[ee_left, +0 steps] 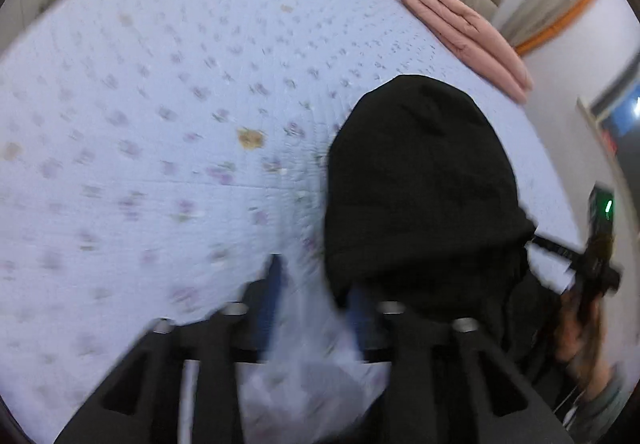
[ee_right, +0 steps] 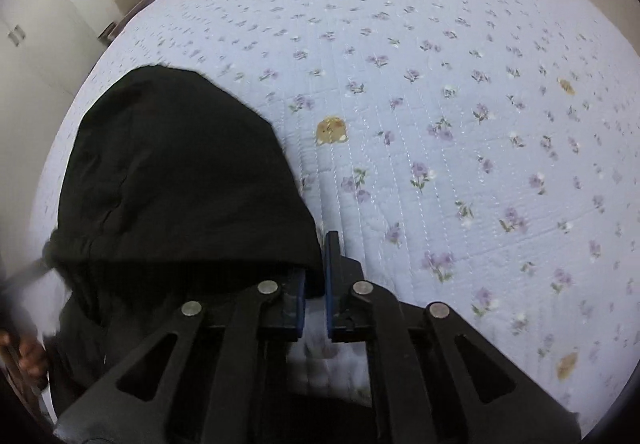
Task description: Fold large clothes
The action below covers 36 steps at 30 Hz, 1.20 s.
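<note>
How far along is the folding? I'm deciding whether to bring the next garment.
Early, it seems. Done: the black hooded garment lies on the floral quilt, hood spread flat. In hand: the right tool sits at the hood's edge, fingers narrowly apart with fabric possibly between them; the left tool, blurred, is open beside the hood. Left: no fold shows on the hood, and the body is out of view. A folded pink blanket lies beyond.
</note>
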Each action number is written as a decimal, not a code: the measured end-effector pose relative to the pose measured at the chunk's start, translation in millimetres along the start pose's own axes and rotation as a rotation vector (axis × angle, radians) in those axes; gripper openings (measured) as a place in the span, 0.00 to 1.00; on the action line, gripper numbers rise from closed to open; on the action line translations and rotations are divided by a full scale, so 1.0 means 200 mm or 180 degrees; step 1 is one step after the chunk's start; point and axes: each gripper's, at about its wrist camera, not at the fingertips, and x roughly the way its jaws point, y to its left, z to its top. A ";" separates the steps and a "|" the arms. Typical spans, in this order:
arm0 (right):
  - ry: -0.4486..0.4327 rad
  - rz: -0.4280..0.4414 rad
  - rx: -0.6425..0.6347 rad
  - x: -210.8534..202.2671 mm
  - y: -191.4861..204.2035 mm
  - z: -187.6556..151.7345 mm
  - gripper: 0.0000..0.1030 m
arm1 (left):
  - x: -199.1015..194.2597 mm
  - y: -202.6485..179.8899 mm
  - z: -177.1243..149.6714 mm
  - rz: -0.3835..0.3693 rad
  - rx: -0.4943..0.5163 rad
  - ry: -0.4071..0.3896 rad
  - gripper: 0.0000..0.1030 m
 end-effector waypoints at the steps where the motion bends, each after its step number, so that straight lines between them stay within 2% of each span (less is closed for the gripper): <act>1: -0.0005 -0.0004 -0.0066 -0.05 0.00 -0.01 0.12 | -0.06 0.00 -0.02 0.0071 0.0126 -0.0065 0.54; 3: -0.0072 0.0031 -0.0190 -0.16 0.00 -0.04 0.22 | -0.17 0.01 -0.03 0.0166 0.0248 -0.0229 0.56; 5: -0.0215 0.0059 -0.0253 -0.28 0.01 -0.06 0.43 | -0.27 0.01 0.01 0.0193 0.0276 -0.0391 0.56; 7: -0.0394 0.0095 -0.0317 -0.39 0.04 -0.05 0.51 | -0.33 -0.04 0.07 0.0177 0.0308 -0.0551 0.56; 10: -0.0527 0.0204 -0.0439 -0.42 0.16 0.02 0.50 | -0.32 -0.20 0.21 -0.0051 0.0335 -0.0637 0.57; 12: -0.0567 0.0205 -0.0515 -0.37 0.24 0.09 0.50 | -0.24 -0.30 0.28 -0.0004 0.0389 -0.0615 0.57; 16: -0.0348 0.0172 -0.0693 -0.17 0.37 0.16 0.49 | 0.07 -0.39 0.37 0.0004 0.0449 -0.0142 0.57; 21: -0.0005 0.0101 -0.0807 0.09 0.33 0.06 0.47 | 0.36 -0.38 0.22 0.0233 0.0641 0.0261 0.58; 27: -0.0007 0.0103 -0.0887 0.11 0.32 0.03 0.48 | 0.37 -0.37 0.20 0.0308 0.0531 0.0103 0.59; 29: 0.0026 0.0204 -0.0861 0.06 0.31 0.06 0.48 | 0.29 -0.37 0.20 0.0274 0.0572 0.0015 0.59; 32: -0.0063 0.0529 -0.0658 -0.10 0.19 0.12 0.51 | 0.11 -0.35 0.24 0.0176 0.0599 -0.0242 0.63; 34: -0.0123 0.0583 -0.0581 -0.17 0.11 0.15 0.55 | 0.04 -0.32 0.27 0.0209 0.0568 -0.0354 0.68; 36: -0.0121 0.0612 -0.0473 -0.19 0.02 0.18 0.57 | 0.03 -0.26 0.33 0.0214 0.0491 -0.0339 0.70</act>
